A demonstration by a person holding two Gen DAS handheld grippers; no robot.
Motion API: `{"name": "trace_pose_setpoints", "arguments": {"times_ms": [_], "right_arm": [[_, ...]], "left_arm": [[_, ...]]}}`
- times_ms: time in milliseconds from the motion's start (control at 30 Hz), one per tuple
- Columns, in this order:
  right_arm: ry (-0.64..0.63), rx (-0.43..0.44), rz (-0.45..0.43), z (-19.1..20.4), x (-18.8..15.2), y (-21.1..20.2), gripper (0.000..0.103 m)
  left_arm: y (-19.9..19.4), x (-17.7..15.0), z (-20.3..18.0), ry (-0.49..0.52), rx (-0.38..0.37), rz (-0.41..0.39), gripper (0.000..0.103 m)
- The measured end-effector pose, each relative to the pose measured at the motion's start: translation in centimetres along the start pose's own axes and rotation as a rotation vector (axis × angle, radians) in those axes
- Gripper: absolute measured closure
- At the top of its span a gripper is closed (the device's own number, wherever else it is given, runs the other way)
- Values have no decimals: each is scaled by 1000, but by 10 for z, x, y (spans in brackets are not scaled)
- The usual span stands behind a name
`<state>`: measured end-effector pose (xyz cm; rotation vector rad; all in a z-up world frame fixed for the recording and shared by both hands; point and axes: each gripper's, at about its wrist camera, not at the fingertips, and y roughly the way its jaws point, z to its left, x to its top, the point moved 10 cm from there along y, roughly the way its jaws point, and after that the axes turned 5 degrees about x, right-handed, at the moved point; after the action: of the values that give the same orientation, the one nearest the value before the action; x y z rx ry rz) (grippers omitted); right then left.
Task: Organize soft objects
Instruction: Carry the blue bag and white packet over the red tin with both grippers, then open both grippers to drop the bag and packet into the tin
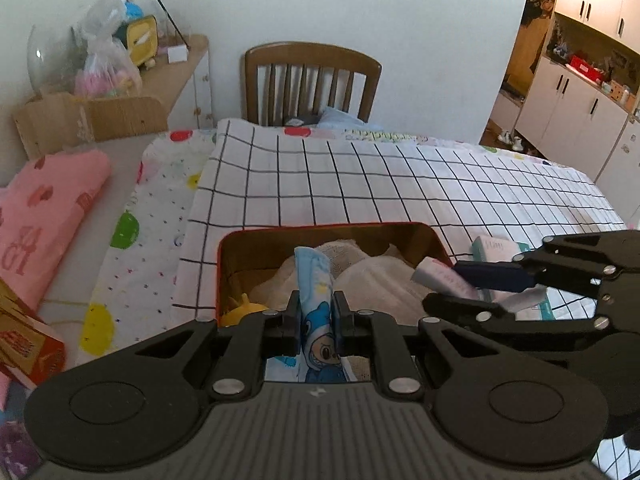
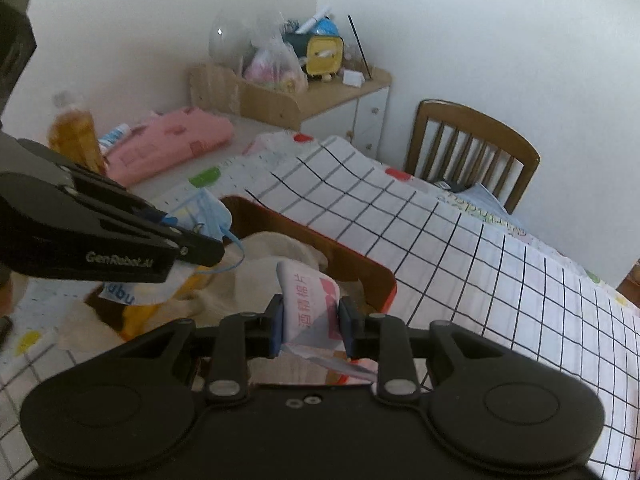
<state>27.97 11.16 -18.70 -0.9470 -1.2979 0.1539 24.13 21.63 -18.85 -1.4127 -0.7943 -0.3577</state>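
The left gripper [image 1: 316, 312] was clamped on a blue cartoon mask [image 1: 314, 280], its lower part hidden, and the right gripper [image 2: 312, 316] on a pink wipe packet [image 2: 310, 296], above the red tin [image 1: 320, 229] on a checked cloth [image 1: 360, 184], with a wooden chair [image 1: 312, 80] behind.

black-gridded white cloth [image 1: 360, 184], red-rimmed tin [image 1: 320, 229], pink blanket [image 1: 48, 208]

You've got two grippers: left gripper [image 1: 316, 316], right gripper [image 2: 312, 320]. One red tin box [image 1: 320, 227], one blue face mask [image 1: 314, 292], one pink wipe packet [image 2: 310, 300], one wooden chair [image 1: 312, 80], one pink folded blanket [image 1: 44, 216], one yellow toy [image 1: 244, 310].
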Motion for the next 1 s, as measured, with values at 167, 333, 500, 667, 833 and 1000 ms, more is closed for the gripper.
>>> {"name": "trace_pose_setpoints", "arguments": {"times_ms": [167, 333, 500, 667, 833, 1000], "right_arm": [[-14, -9, 21, 4, -7, 11, 74], [-18, 2, 28, 7, -9, 12, 72], [-14, 19, 28, 7, -12, 10, 66], [-4, 39, 12, 7, -14, 4, 49], [-8, 66, -6, 10, -14, -5, 38], [-6, 68, -14, 8, -15, -13, 36]], "left_arm": [[13, -10, -6, 27, -17, 38, 89], [18, -14, -8, 34, -27, 51, 89], [19, -16, -7, 31, -30, 51, 86], [19, -17, -5, 29, -16, 55, 73], [14, -17, -8, 23, -29, 42, 50], [5, -14, -12, 27, -31, 17, 40]]}}
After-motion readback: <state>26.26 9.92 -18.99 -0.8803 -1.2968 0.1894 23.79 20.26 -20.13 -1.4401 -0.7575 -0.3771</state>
